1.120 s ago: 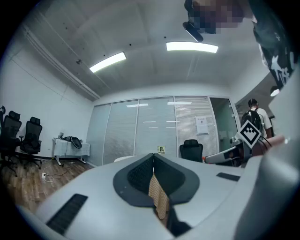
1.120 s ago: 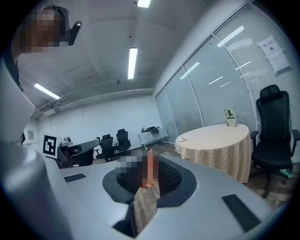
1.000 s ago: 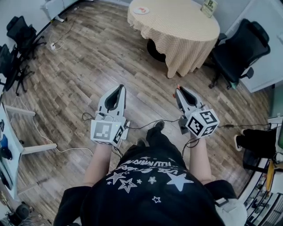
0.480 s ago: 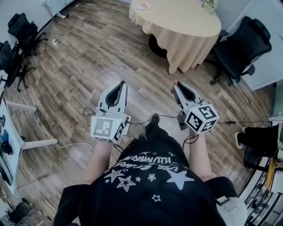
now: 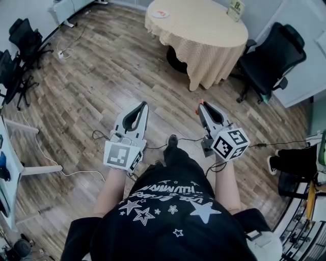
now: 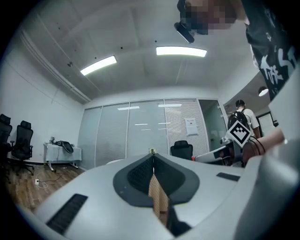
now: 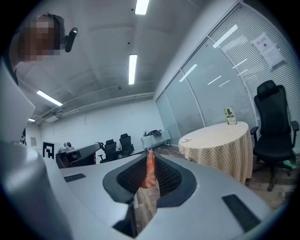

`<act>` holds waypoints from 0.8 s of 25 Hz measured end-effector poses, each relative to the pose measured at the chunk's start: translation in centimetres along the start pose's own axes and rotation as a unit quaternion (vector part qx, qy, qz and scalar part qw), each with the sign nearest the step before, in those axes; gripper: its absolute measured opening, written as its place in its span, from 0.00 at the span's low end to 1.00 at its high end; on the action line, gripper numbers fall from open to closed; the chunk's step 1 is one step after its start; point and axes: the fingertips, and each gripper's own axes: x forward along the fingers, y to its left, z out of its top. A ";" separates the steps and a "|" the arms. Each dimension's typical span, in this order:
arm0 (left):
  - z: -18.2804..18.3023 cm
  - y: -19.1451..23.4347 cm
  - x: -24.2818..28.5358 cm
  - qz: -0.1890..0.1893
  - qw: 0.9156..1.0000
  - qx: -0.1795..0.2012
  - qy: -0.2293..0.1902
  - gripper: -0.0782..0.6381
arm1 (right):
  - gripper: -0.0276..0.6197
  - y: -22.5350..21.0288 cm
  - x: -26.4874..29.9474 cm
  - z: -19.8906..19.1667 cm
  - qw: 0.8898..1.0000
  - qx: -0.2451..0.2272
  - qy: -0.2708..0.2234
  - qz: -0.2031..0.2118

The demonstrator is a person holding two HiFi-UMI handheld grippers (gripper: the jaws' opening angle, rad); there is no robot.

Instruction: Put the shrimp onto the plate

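An orange shrimp (image 7: 149,169) is pinched between the jaws of my right gripper (image 7: 150,165), its tip sticking out past them; in the head view it shows as an orange speck (image 5: 201,102) at the front of the right gripper (image 5: 203,107). My left gripper (image 5: 141,106) is held beside it, shut with nothing between its jaws (image 6: 153,165). A small white plate (image 5: 160,14) lies on the far left part of a round table (image 5: 204,30) with a checked cloth, well ahead of both grippers; the plate (image 7: 186,139) also shows in the right gripper view.
A green table sign (image 5: 237,8) stands at the back of the round table. A black office chair (image 5: 272,56) sits to its right, more chairs (image 5: 23,41) at the far left. Cables (image 5: 71,35) run over the wooden floor. A white desk edge (image 5: 10,168) is at left.
The whole view has shifted slightly; the round table sits a little nearer and more to the left. Both grippers stay level in front of the person, the shrimp still held.
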 end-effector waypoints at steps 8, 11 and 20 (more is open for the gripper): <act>-0.6 0.6 0.2 0.006 1.000 0.005 0.015 0.12 | 0.14 -1.0 1.7 -0.8 0.999 0.030 0.001 0.011; -0.8 1.7 1.3 0.018 1.000 -0.007 0.018 0.12 | 0.14 -0.8 3.4 -0.3 0.999 0.024 0.005 0.029; -1.4 3.0 5.2 0.009 1.000 -0.006 0.017 0.12 | 0.14 -3.7 6.8 0.8 0.999 0.023 0.010 0.036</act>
